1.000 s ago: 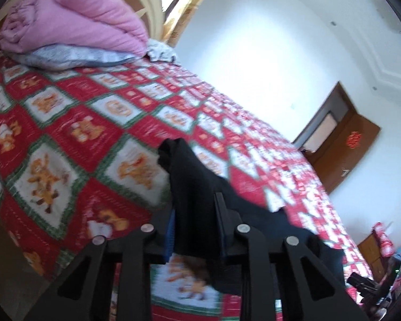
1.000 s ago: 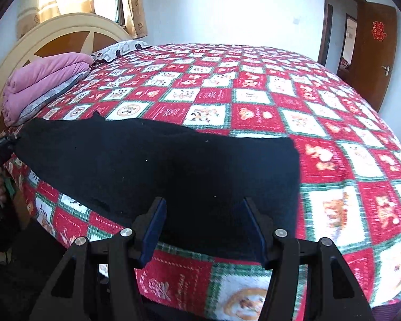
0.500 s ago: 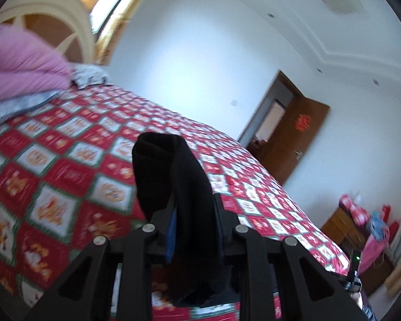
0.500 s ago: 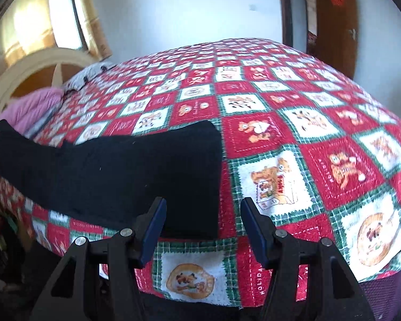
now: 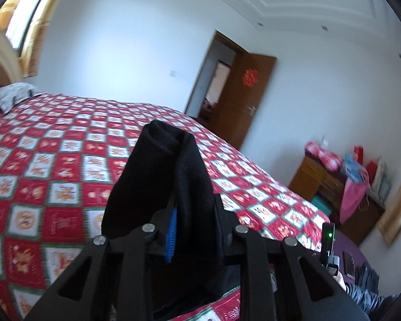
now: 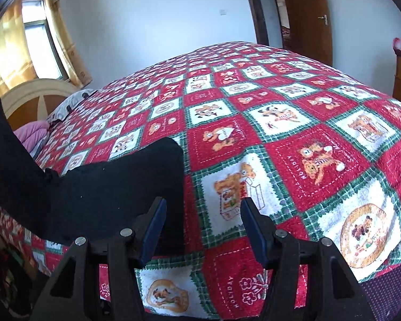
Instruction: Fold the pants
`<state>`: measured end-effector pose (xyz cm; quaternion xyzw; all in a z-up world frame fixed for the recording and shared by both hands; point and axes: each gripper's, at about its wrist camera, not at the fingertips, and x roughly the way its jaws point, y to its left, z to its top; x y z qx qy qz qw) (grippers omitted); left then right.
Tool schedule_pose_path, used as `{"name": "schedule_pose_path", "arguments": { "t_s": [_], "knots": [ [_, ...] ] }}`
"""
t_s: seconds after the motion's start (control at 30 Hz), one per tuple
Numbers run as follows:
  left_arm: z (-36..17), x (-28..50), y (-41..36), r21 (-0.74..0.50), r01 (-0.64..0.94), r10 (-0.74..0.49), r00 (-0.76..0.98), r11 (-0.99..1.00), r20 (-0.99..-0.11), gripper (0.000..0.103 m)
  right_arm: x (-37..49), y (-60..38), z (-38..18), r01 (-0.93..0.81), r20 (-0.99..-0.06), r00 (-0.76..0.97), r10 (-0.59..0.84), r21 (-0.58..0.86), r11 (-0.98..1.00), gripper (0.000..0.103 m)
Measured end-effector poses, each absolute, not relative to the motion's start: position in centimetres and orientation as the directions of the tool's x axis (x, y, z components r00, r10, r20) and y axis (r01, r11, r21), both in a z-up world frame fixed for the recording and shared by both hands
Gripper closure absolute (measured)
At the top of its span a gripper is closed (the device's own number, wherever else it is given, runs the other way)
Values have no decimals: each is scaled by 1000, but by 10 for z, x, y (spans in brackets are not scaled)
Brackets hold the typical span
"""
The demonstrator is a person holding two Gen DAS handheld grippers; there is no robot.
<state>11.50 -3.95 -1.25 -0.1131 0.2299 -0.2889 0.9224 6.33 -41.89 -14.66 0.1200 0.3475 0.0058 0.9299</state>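
Pants, black, are mid-fold: one end is pinched and lifted above the bedspread by the narrowly closed left gripper, the other end lies flat on the near edge of the bed, so the fold is judged begun but not laid down. The right gripper is held half open and empty just beside the flat end. The lifted end's edge and the span between are mostly hidden by bunched cloth.
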Motion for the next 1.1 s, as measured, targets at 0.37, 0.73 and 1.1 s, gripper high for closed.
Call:
{"name": "schedule_pose_path", "arguments": {
  "t_s": [0.37, 0.73, 1.1],
  "knots": [
    [-37, 124, -138, -262, 609, -644, 575, 749, -505, 79, 63, -426, -154, 107, -634, 770, 79, 250, 962, 44],
    [-88, 131, -213, -199, 677, -619, 461, 709, -636, 79, 67, -442, -164, 146, -640, 763, 90, 306, 941, 44],
    [-120, 123, -245, -119, 702, -580, 465, 702, -669, 60, 66, -445, -165, 151, -629, 773, 85, 311, 938, 44]
  ]
}}
